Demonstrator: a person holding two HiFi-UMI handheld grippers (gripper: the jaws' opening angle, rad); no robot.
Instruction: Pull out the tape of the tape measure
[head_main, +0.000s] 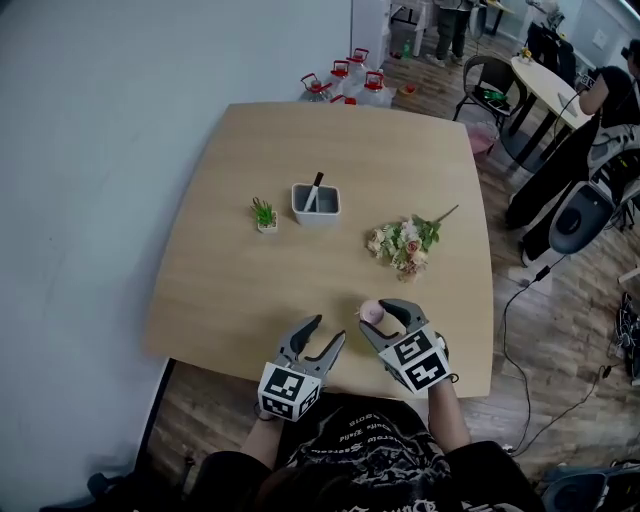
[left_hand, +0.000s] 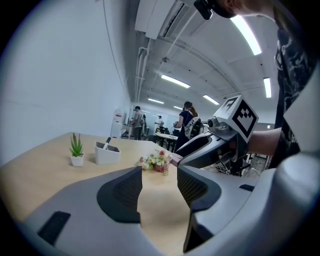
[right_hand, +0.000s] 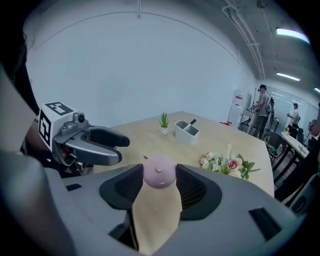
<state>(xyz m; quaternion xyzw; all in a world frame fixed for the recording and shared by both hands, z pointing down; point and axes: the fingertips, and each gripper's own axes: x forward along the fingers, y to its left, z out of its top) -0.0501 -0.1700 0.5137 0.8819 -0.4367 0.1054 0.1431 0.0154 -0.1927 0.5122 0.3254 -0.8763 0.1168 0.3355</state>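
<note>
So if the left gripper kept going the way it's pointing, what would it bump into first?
Probably the flowers, if it clears the bare table; the open, empty left gripper aims at them. The pink tape measure in the right gripper sits right of that line, so depth leaves it unsure.

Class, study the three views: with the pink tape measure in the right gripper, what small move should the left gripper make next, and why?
Probably bring the left gripper across to the pink tape measure and close on its tape end. The right gripper clamps the case between its jaws, while the left one's jaws stand apart with nothing between them, close beside it.
</note>
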